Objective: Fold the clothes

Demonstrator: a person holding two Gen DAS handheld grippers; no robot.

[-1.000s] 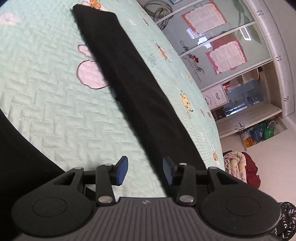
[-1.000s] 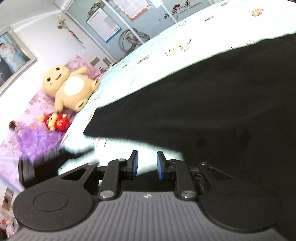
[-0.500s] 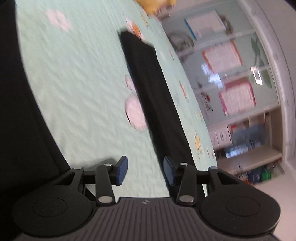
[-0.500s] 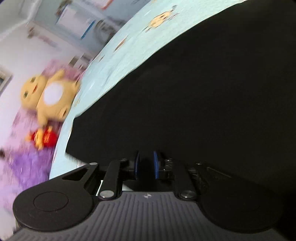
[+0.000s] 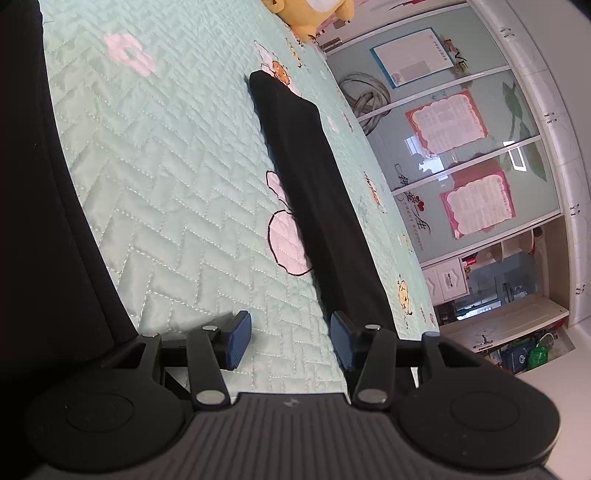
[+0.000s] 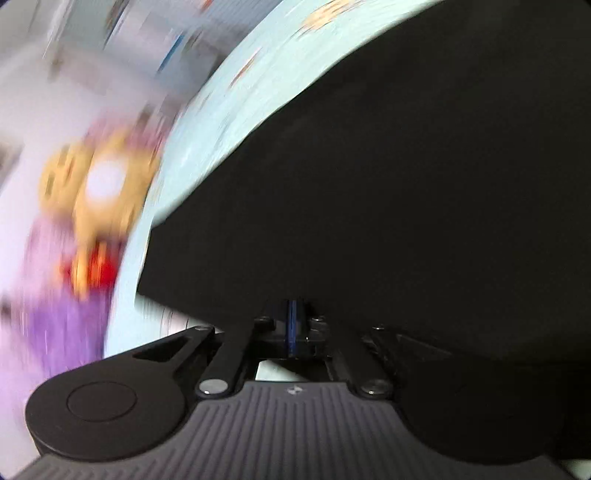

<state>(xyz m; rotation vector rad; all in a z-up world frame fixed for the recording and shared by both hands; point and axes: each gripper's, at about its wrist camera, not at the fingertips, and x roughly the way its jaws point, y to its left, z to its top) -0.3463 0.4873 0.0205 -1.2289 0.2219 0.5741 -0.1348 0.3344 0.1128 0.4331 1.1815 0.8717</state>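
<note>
Left gripper (image 5: 290, 341) of mine hovers low over a mint-green quilted bedspread (image 5: 166, 192), its blue pads apart and opening a little more, with only bare quilt between them. Through my left wrist camera, a long black trouser leg (image 5: 314, 192) lies flat and straight on the bedspread, running away from the right-hand pad toward the far side of the bed. Another broad stretch of black cloth fills the left edge of this view. I judge the folding barely begun: the leg is laid out smooth but not yet doubled over. A yellow plush toy (image 5: 314, 14) sits at the head of the bed, well apart from the leg. Glass cabinet doors with pink-framed posters (image 5: 447, 122) stand beyond the bed.

Through my right wrist camera, much of it blurred, my right gripper (image 6: 293, 328) is fully closed, its pads pressed together at the near edge of the black garment (image 6: 406, 184). I judge it has pinched that edge, though the dark cloth hides the exact contact. The garment spreads wide and flat across the bedspread. The plush toy shows as a blurred yellow shape at left, clear of the cloth. Nothing appears to stand in the way of a fold.
</note>
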